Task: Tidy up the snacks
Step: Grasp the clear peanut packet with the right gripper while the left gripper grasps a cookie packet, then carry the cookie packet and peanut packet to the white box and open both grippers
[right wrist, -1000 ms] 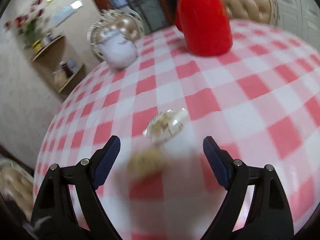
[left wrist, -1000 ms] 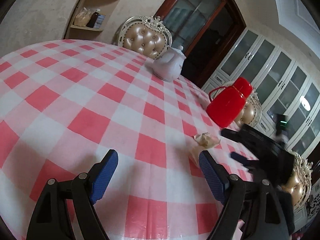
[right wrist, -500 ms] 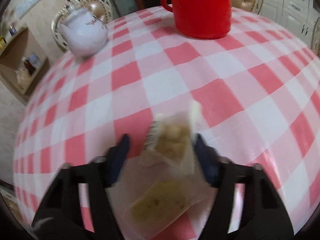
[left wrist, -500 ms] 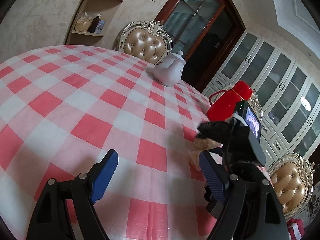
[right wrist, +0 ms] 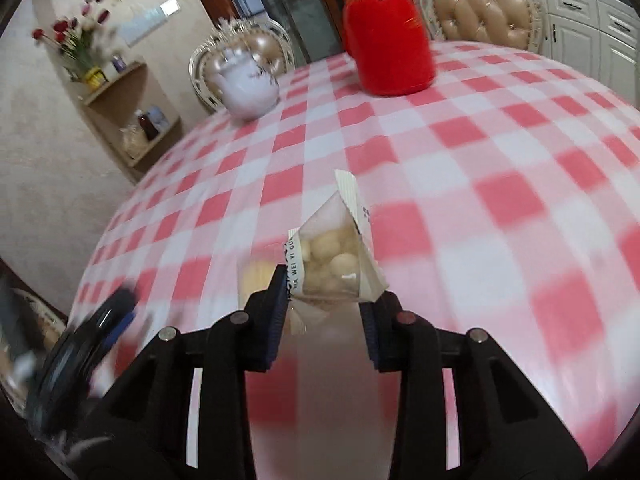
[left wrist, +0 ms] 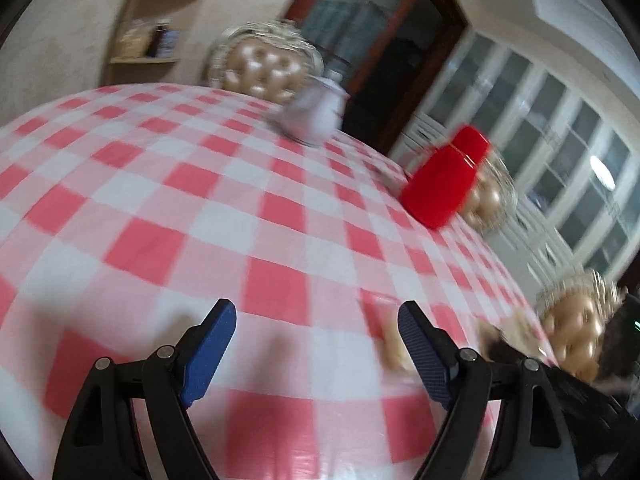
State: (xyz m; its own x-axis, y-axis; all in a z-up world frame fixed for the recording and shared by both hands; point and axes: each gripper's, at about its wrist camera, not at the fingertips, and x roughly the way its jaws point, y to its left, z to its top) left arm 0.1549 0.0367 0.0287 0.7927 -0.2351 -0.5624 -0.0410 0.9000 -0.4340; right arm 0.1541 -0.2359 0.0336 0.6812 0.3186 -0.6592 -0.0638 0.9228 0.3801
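Observation:
My right gripper (right wrist: 324, 300) is shut on a clear snack packet of pale round nuts (right wrist: 334, 258) and holds it above the table. A second snack packet with a yellowish piece (right wrist: 256, 280) lies on the cloth just left of it, blurred. In the left wrist view my left gripper (left wrist: 316, 344) is open and empty over the red-and-white checked tablecloth (left wrist: 160, 200). A blurred snack (left wrist: 394, 344) lies just beyond its right finger. The right gripper's black body (left wrist: 580, 392) shows at the lower right.
A red thermos (right wrist: 386, 40) and a white teapot (right wrist: 248, 84) stand at the table's far side; both also show in the left wrist view, thermos (left wrist: 444, 184), teapot (left wrist: 316, 112). Tufted chairs (right wrist: 484, 12) ring the table. A wall shelf (right wrist: 132, 120) is at the left.
My right gripper closed on the nut packet and lifted it off the cloth. My left gripper swung, so the right gripper now sits at its lower right.

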